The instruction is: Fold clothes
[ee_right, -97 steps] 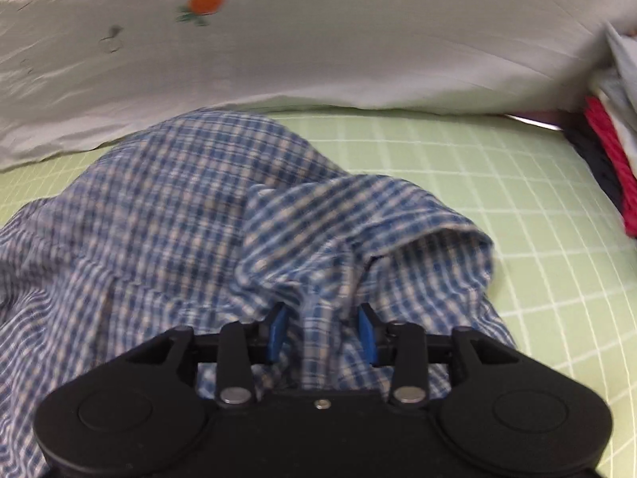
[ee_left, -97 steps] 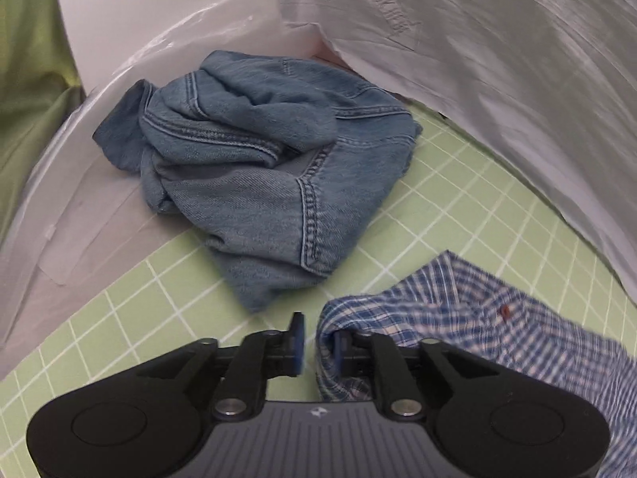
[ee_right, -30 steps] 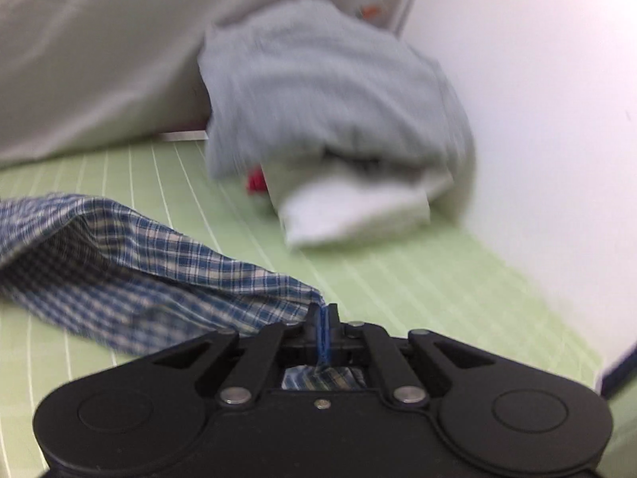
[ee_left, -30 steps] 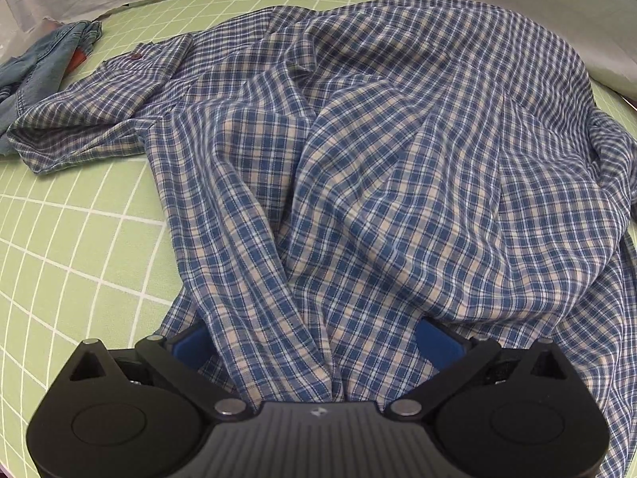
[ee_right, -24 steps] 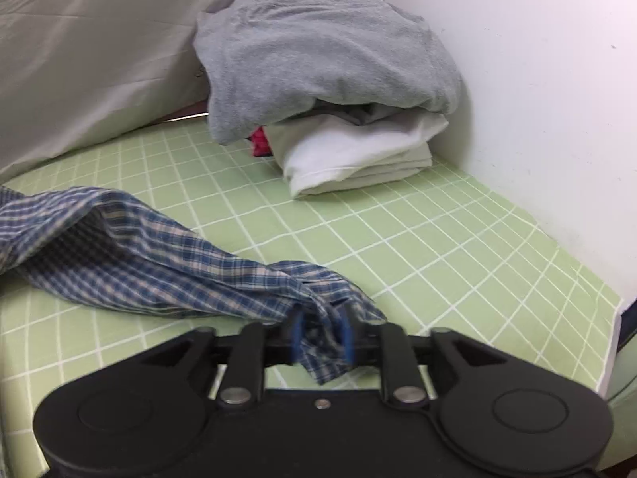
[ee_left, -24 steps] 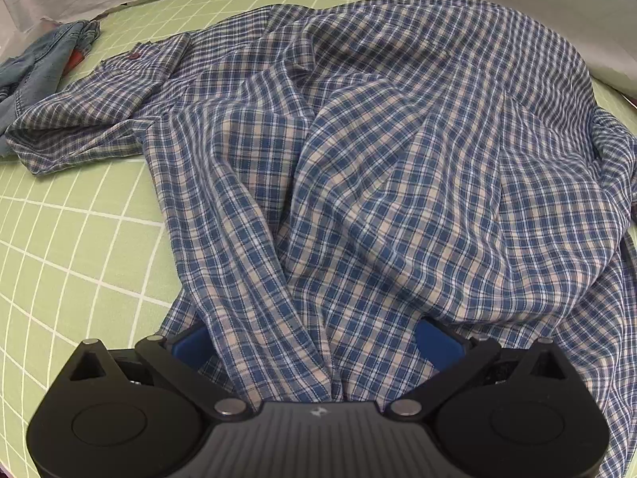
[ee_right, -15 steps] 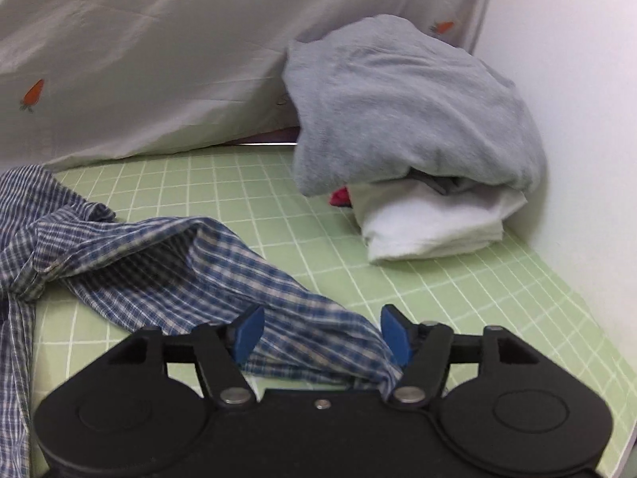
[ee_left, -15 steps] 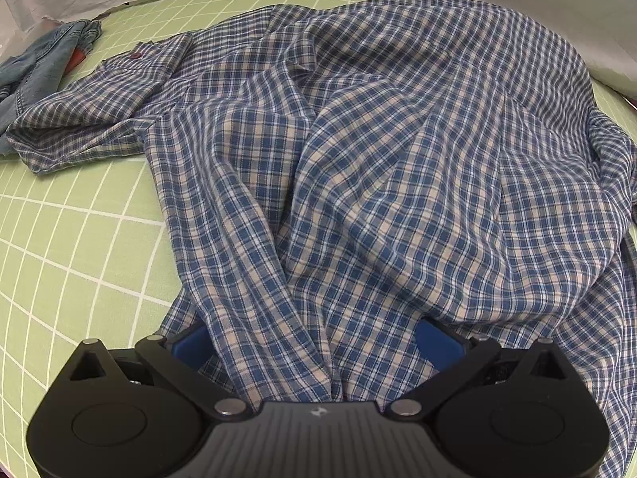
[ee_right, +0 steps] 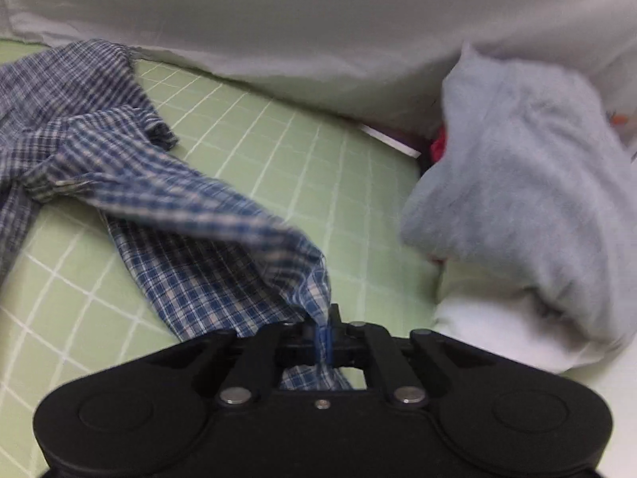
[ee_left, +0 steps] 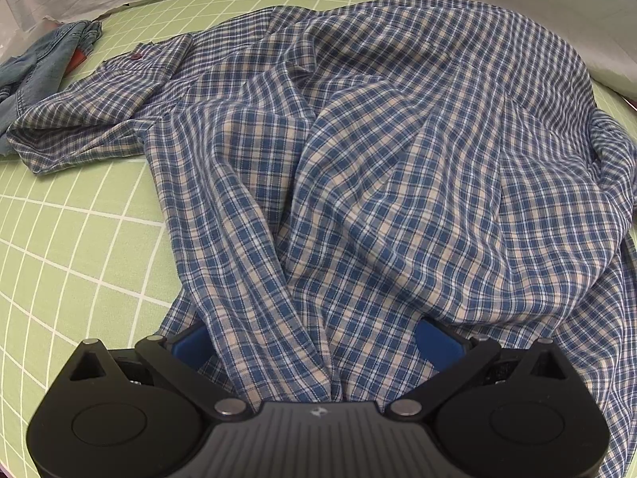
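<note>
Plaid shirt (ee_right: 191, 215) edge: my right tongs (ee_right: 324, 336) are clamped on it. My left tongs (ee_left: 318, 342) stand wide apart, shirt bunched between them.

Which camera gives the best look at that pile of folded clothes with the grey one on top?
The right wrist view. The grey garment sits atop a white folded piece beside the wall, blurred but whole. The left wrist view misses that pile entirely; it shows the checked shirt spread on the green grid mat.
</note>
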